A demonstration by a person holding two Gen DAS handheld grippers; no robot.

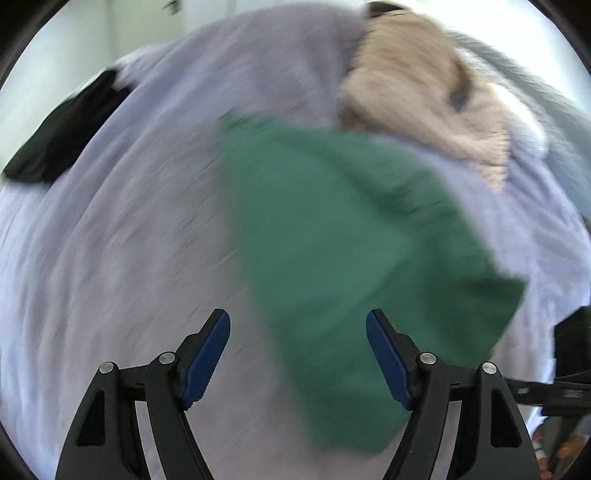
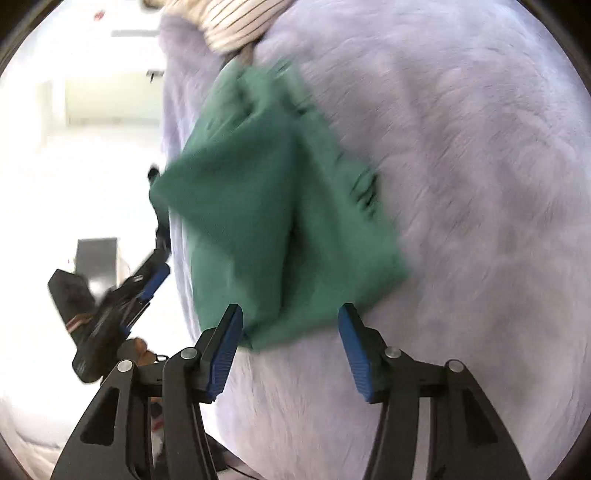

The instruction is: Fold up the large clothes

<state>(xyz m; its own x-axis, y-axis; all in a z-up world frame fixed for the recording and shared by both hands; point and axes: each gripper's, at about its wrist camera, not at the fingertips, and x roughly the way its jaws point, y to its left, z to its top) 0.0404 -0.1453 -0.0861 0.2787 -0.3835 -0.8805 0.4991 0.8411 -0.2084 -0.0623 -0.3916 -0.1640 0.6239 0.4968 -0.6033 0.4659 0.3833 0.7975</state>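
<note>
Left wrist view, heavy motion blur: black folded cloth [image 1: 62, 136] at 10 o'clock on the edge of the pale lavender bed sheet [image 1: 122, 240]. Green folded fabric garment [image 1: 332, 240] lies flat on the sheet, long axis running from 11 o'clock down to 5 o'clock, one corner jutting toward 3 o'clock. Left gripper [image 1: 298, 354] released, blue pads wide apart, nothing pinched; the garment's near end shows between the jaws but closer to the right pad, no contact visible. Beige ribbed knit garment [image 1: 424, 107] at 1 o'clock, touching the green one's far end. Bare sheet all across 7 to 10 o'clock. Right wrist view: bright white room at 9 o'clock, the left gripper [image 2: 153, 278] seen just off the sheet's left edge near 8 o'clock. Green garment [image 2: 266, 221] long axis 12 to 6 o'clock, centre crease along it, near corner pointing down between the fingers. Right gripper [image 2: 291, 347] released, jaws apart, garment's near edge just above and between the pads, not clamped. Striped cream knit [image 2: 236, 26] at 12 o'clock. Open sheet [image 2: 461, 221] from 1 to 5 o'clock.
</note>
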